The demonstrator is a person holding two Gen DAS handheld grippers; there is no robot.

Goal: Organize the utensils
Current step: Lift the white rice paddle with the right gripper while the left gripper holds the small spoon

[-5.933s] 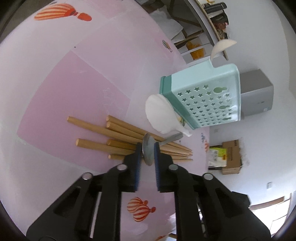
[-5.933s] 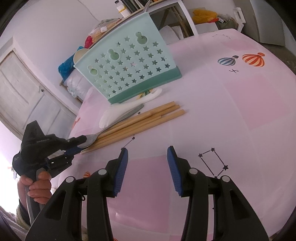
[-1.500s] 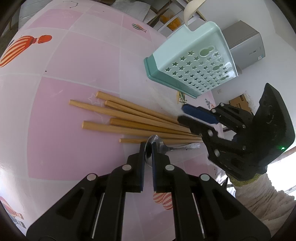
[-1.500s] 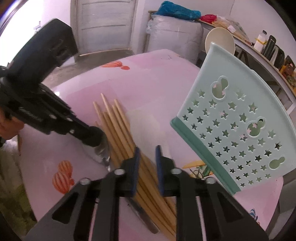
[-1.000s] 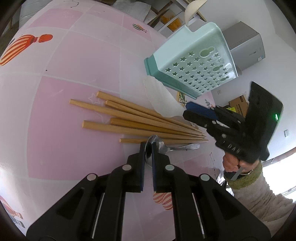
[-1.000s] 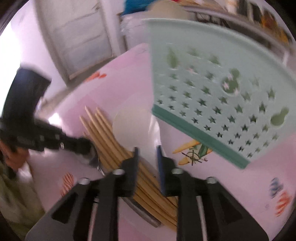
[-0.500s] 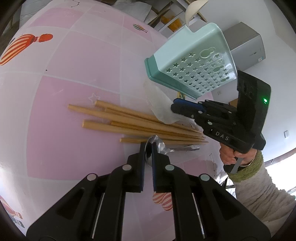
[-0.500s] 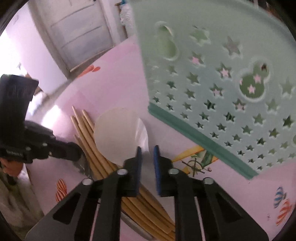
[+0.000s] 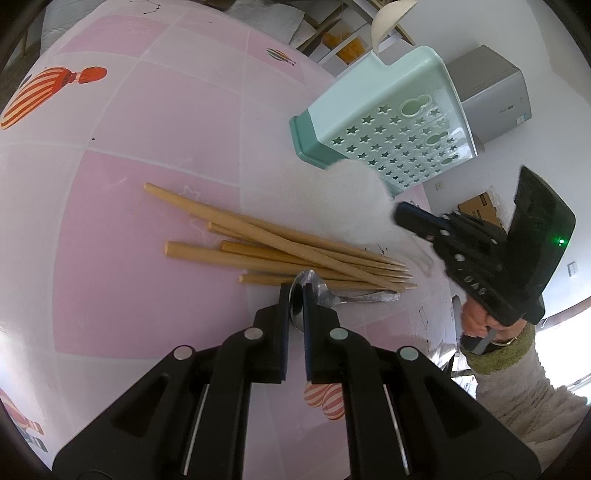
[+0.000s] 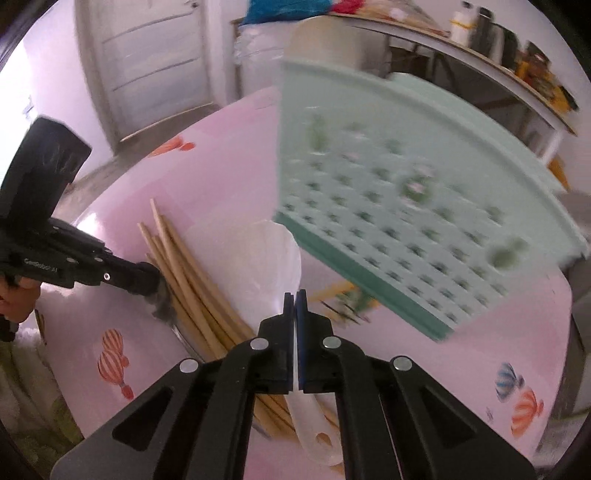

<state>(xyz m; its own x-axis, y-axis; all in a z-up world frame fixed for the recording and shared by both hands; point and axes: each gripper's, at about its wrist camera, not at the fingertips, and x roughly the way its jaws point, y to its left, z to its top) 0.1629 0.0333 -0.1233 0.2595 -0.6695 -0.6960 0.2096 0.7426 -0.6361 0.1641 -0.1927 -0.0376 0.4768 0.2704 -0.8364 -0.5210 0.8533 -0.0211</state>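
Observation:
My left gripper (image 9: 293, 291) is shut on the bowl of a metal spoon (image 9: 354, 298), which lies on the pink table beside several wooden chopsticks (image 9: 277, 251). My right gripper (image 10: 294, 299) has its jaws closing tight on the neck of a white plastic rice paddle (image 10: 266, 266). The paddle's handle runs back under the fingers. In the left wrist view the paddle (image 9: 351, 199) is a blur above the chopsticks, at the right gripper (image 9: 400, 218). The mint star-holed utensil basket (image 10: 406, 206) stands just beyond. The right wrist view shows the left gripper (image 10: 155, 280) by the chopsticks (image 10: 192, 280).
A cream spoon (image 9: 388, 18) sticks up out of the basket (image 9: 388, 122). A hand and fuzzy sleeve (image 9: 476, 317) hold the right gripper. Off the table stand a grey cabinet (image 9: 491, 96), a cardboard box (image 9: 476, 206), a door (image 10: 155, 66) and a cluttered shelf (image 10: 480, 29).
The right gripper has shut on the white paddle and raised it off the chopsticks, which shifted slightly. The left gripper and its spoon have stayed put.

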